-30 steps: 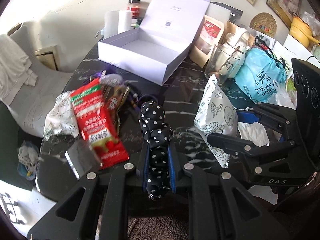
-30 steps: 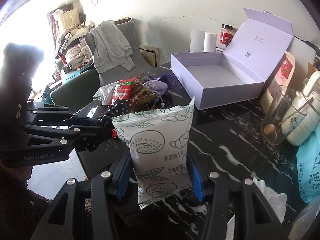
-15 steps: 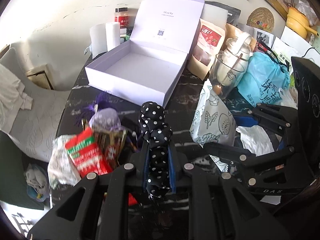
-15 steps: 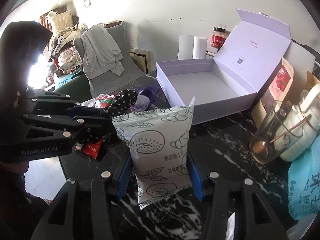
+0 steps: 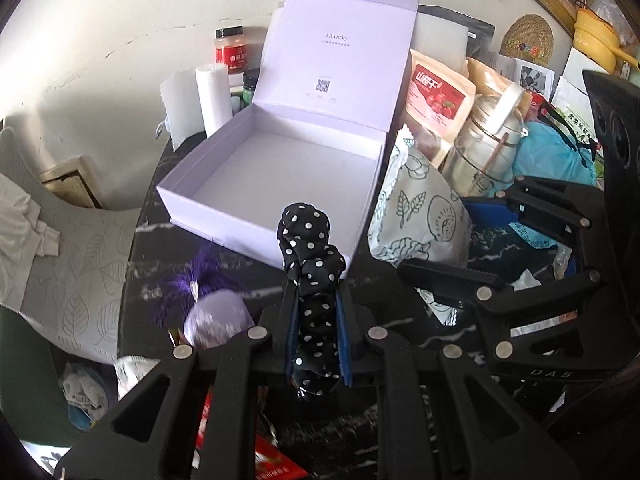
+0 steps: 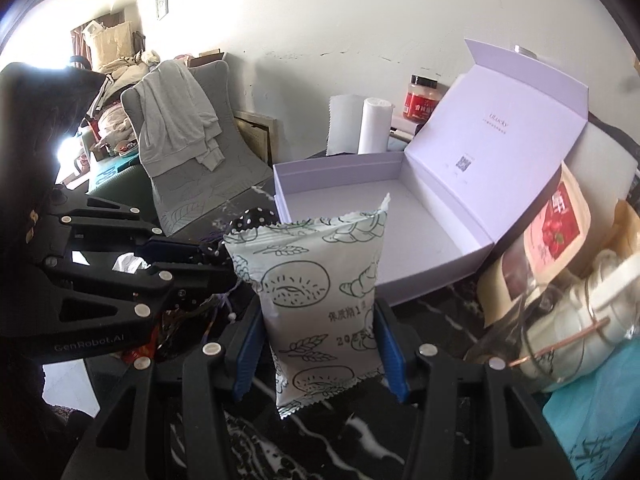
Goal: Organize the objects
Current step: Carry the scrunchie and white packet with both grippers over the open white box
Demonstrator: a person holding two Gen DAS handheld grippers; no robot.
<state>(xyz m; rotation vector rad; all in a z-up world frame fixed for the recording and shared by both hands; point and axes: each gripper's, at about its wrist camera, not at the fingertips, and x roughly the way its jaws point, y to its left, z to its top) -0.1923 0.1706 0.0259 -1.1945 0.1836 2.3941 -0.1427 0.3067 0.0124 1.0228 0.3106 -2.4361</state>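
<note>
The left hand-held gripper was clenched on a black polka-dot scrunchie, holding it above the dark marbled tabletop just before the open lavender box. To its right, the right hand-held gripper grasped a white printed snack packet upright, near the box's front corner.

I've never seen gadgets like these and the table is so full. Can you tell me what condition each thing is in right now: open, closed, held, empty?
Lavender box: lid up, empty.
Polka-dot scrunchie: pinched in the left gripper.
Snack packet: sealed, clamped upright in the right gripper.
Red-labelled jar: lid on.
Paper roll: standing upright.
Glass jar: lid on.
Red fruit pouch: upright behind the box.
</note>
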